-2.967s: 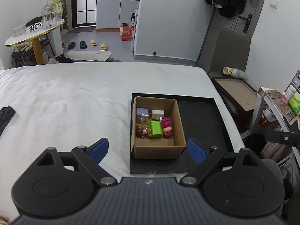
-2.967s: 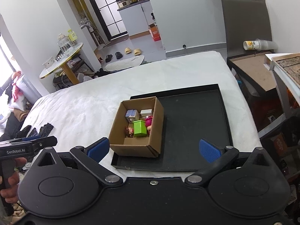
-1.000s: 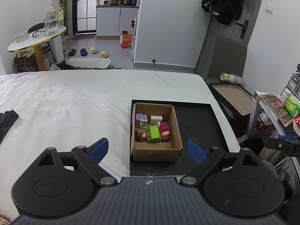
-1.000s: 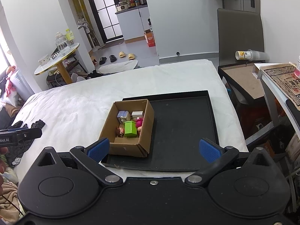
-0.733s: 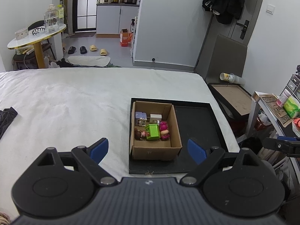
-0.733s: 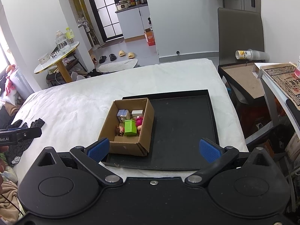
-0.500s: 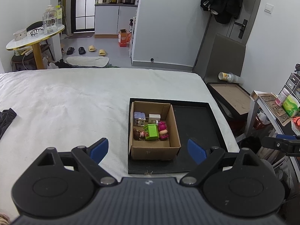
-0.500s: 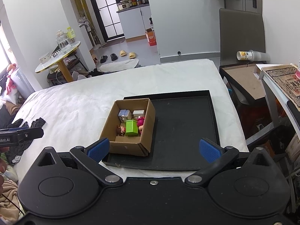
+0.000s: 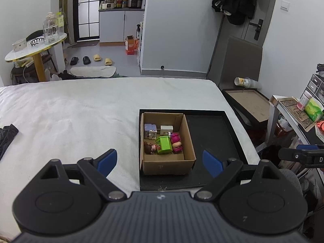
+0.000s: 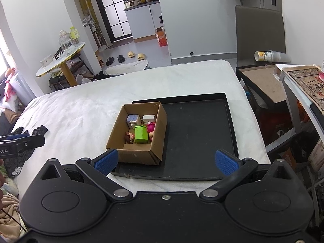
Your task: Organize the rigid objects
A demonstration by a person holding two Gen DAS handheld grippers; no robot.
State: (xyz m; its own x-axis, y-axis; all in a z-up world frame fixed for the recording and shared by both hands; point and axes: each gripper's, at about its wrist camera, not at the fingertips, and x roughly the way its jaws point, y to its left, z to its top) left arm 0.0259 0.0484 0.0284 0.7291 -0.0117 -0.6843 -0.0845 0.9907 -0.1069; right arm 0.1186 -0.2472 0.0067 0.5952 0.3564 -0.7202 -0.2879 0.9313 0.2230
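An open cardboard box (image 9: pixel 187 139) (image 10: pixel 160 139) stands in the left part of a black tray (image 9: pixel 214 129) (image 10: pixel 198 129) on the white bed. In it lie a green block (image 9: pixel 164 144) (image 10: pixel 141 134), a small brown-haired doll (image 9: pixel 149 147), a pink toy (image 9: pixel 176 140) (image 10: pixel 150 127), a lilac block (image 9: pixel 149 128) (image 10: pixel 132 119) and a white block (image 9: pixel 166 129) (image 10: pixel 149 118). My left gripper (image 9: pixel 160 160) is open and empty, held back from the box. My right gripper (image 10: pixel 165 161) is open and empty, near the tray's front edge.
The white bed (image 9: pixel 70 117) spreads left of the tray. Dark clothes (image 10: pixel 34 133) lie at its left edge. A dark side table (image 9: pixel 249 103) with a tipped cup (image 9: pixel 244 82) stands right of the bed. A cluttered shelf (image 9: pixel 299 111) is at far right.
Both grippers have drawn back and up a little, so the box and tray look slightly smaller. Both stay open and empty. The toys in the box have not moved.
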